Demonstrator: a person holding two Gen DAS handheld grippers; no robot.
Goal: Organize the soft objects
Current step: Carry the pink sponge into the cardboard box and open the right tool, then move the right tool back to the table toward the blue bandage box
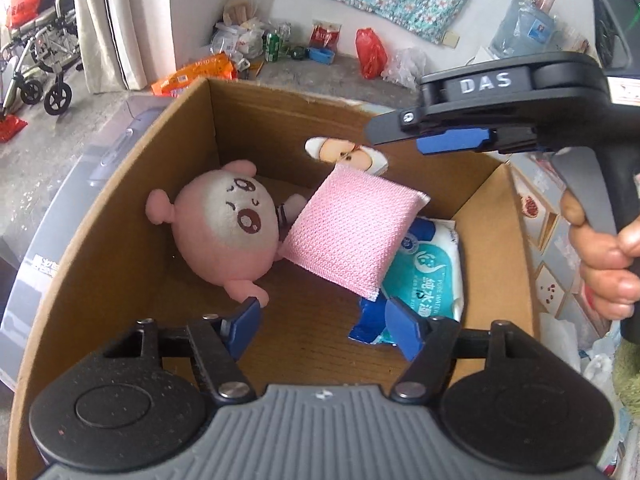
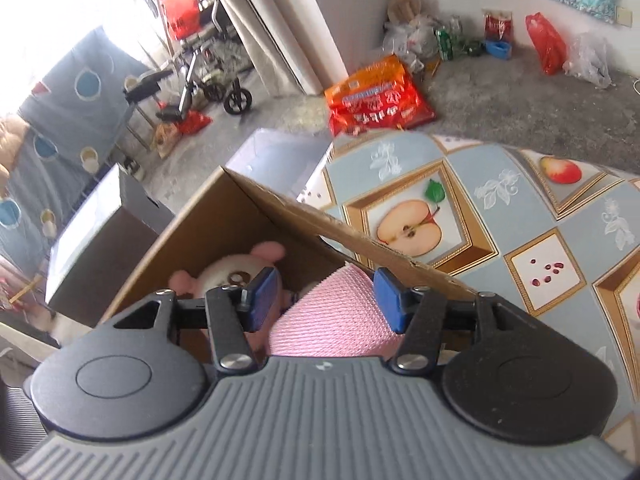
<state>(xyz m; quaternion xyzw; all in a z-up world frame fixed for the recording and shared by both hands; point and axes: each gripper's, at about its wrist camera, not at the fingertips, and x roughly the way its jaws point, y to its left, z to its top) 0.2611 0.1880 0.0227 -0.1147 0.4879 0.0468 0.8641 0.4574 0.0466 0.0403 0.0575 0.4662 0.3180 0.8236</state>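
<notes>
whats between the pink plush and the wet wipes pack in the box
The pink sponge lies between the plush and the wipes pack, tilted, overlapping the pack's upper-left part. The left wrist view shows it.

Plush toy left in box; sponge right, over wipes pack.

Matt brown cardboard box; fuzzy plush toy; coarse knitted pink sponge; glossy plastic wipes pack at 4 o'clock.
</notes>
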